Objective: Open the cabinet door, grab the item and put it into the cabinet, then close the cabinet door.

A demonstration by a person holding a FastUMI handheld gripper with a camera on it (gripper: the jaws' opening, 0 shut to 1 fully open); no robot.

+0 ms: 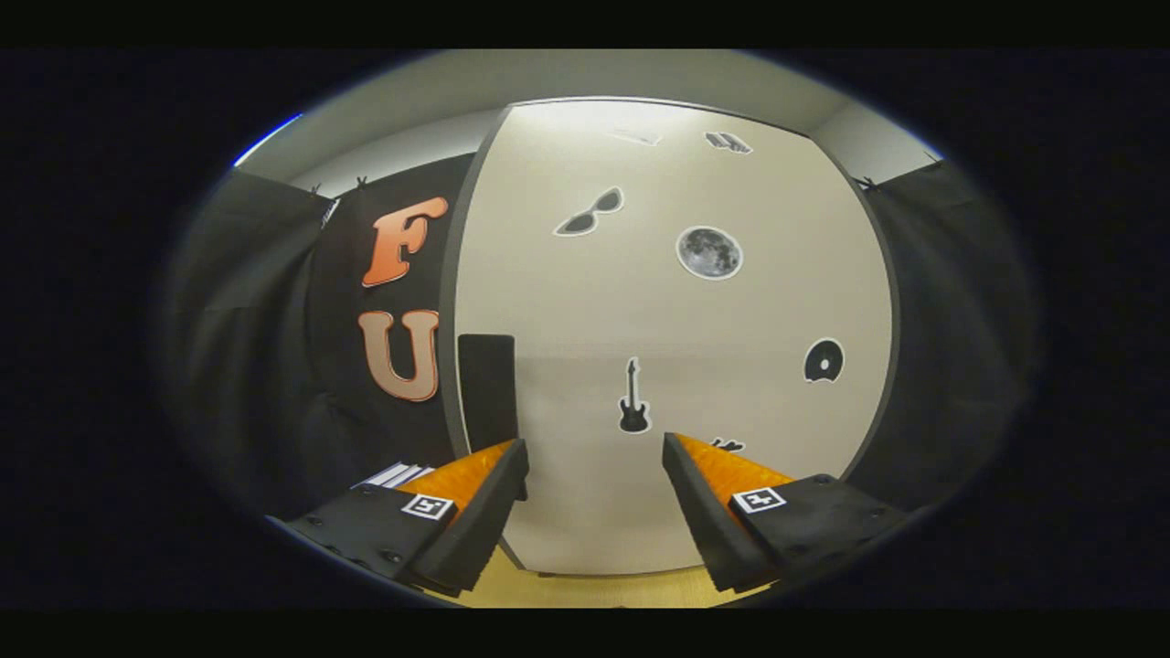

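Your gripper [594,457] has its two fingers spread wide apart, with nothing between them and nothing touching either one. Each finger carries a small square marker tag on its upper side. You are pointing the tool straight at the cabinet door [672,347], which stands just beyond the fingertips and looks shut, its pale flat face squarely toward you. The gap between the fingers frames the lower middle of that door, where a guitar sticker [632,397] sits just ahead of the tips.

The door's dark handle [487,379], a tall upright bar, is mounted near its left edge. Your left finger's tip lies right below it in this view; whether it touches the handle, you cannot tell from here.

More stickers dot the door: sunglasses [590,213] and a moon [709,252] higher up, and a disc [823,361] toward the right edge. The cabinet stands on a yellowish tabletop [585,592], visible beneath the fingers. A white striped thing [395,474] peeks out left of the left finger; what it is, you cannot tell.
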